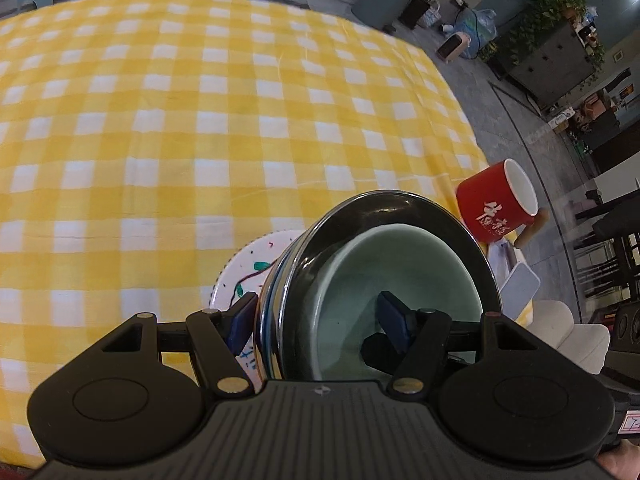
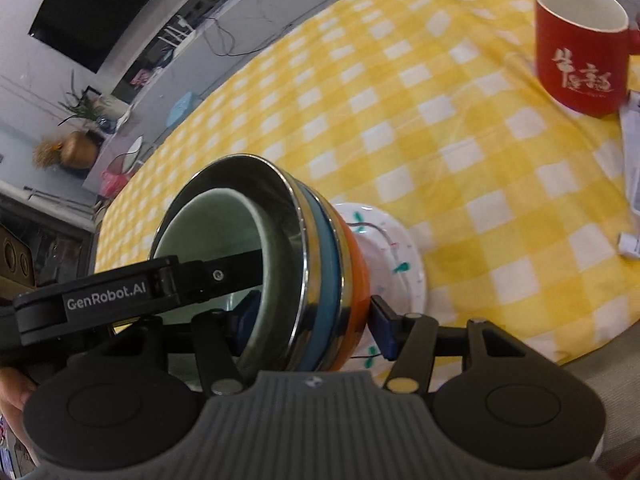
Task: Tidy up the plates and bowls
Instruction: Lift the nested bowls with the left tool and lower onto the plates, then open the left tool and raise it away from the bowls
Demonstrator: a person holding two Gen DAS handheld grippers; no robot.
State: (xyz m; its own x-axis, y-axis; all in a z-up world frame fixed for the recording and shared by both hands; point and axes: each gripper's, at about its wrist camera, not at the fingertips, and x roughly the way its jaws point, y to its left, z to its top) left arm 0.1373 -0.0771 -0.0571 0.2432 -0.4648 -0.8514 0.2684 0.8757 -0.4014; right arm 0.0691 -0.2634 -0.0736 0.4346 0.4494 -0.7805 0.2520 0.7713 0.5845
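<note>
Yellow-and-white checked cloth covers the tabletop [image 1: 200, 120], with room clutter and potted plants beyond its far edge. At about 5 o'clock in the left wrist view sits a stack of bowls [image 1: 292, 292]: a pale green bowl [image 1: 384, 272] nested in a steel bowl [image 1: 360, 212], with blue and orange bowls beneath, all resting on a white painted plate [image 1: 248, 272]. The left tongs [image 1: 320, 316] straddle the stack's rim, one blue pad outside and one inside the green bowl; I cannot tell whether they pinch it. In the right wrist view the right tongs [image 2: 316, 326] straddle the opposite wall of the stack [image 2: 320, 260], one pad inside, the other just beside the orange bowl [image 2: 354, 280]; its grip is likewise unclear. The left tool's arm crosses the green bowl [image 2: 208, 232] from 9 o'clock. A red mug [image 1: 496, 204] stands at 3 o'clock of the stack, well apart, near the tabletop's edge.
</note>
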